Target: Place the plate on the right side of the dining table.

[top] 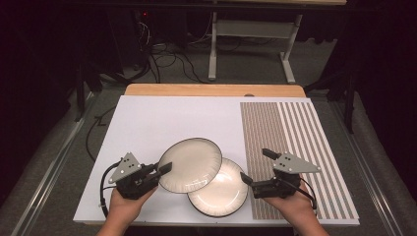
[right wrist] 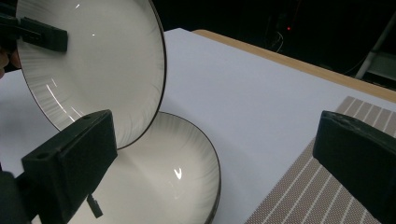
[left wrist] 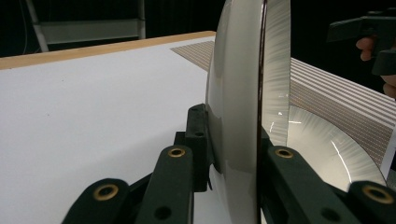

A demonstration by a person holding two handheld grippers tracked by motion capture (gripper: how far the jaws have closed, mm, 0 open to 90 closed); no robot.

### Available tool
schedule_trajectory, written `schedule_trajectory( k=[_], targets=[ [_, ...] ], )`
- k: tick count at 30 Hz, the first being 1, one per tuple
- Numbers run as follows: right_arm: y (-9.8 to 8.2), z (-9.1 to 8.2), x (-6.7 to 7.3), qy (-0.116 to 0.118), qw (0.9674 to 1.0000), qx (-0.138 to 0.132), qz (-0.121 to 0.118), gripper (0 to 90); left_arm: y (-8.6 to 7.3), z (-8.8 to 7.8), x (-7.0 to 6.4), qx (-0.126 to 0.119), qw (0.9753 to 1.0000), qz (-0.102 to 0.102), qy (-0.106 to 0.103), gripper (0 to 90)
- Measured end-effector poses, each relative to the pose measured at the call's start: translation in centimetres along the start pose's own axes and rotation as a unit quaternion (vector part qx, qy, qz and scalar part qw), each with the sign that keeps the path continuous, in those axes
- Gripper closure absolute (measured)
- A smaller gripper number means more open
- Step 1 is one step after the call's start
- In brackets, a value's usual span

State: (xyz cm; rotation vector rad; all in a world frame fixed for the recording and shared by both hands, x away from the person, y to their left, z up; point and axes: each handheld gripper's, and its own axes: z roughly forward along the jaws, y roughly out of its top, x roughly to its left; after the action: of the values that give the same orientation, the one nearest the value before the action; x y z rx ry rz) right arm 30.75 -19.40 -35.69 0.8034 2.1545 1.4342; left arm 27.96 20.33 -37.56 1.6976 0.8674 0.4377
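Observation:
Two white plates with dark rims are on the white board. The upper plate [top: 191, 164] is lifted and tilted, and it overlaps the lower plate [top: 219, 189], which lies flat near the front edge. My left gripper [top: 164, 168] is shut on the upper plate's left rim. In the left gripper view that plate [left wrist: 238, 93] stands edge-on between the jaws, with the lower plate [left wrist: 322, 149] behind it. My right gripper [top: 255, 165] stands open just right of the lower plate, holding nothing. In the right gripper view its jaws sit wide apart, framing the held plate [right wrist: 102, 70] and the lower plate [right wrist: 173, 177].
A striped woven placemat [top: 295, 132] covers the right part of the white board [top: 162, 118]. The wooden table edge [top: 211, 90] runs along the back. Beyond it are a metal table frame [top: 251, 29] and cables on the floor [top: 167, 59].

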Motion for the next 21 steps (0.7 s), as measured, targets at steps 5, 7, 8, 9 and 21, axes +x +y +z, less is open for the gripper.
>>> schedule_trajectory(
  k=[5, 7, 8, 9, 21],
  targets=[
    [0.7, 1.6, 0.5, 0.011, 0.9999, 0.006, -0.002, 2.3, 0.1, 0.0, -0.1, 0.001, 1.0000, 0.004, 0.000, 78.2],
    [0.9, 2.2, 0.7, 0.015, 0.9999, 0.007, -0.004, 2.8, 0.1, 0.0, -0.1, 0.001, 1.0000, 0.004, -0.001, 78.2],
    [0.9, 2.3, 0.8, 0.016, 0.9998, 0.009, -0.004, 3.0, 0.1, 0.0, -0.1, 0.001, 1.0000, 0.005, -0.001, 78.3],
    [1.0, 2.6, 0.9, 0.017, 0.9998, 0.012, -0.001, 3.3, 0.1, 0.0, 0.0, 0.002, 1.0000, 0.004, -0.001, 78.3],
    [1.5, 5.2, 1.7, 0.034, 0.9991, 0.025, 0.002, 8.4, 0.2, 0.0, -0.1, 0.006, 0.9999, 0.010, -0.001, 78.0]
  ],
)
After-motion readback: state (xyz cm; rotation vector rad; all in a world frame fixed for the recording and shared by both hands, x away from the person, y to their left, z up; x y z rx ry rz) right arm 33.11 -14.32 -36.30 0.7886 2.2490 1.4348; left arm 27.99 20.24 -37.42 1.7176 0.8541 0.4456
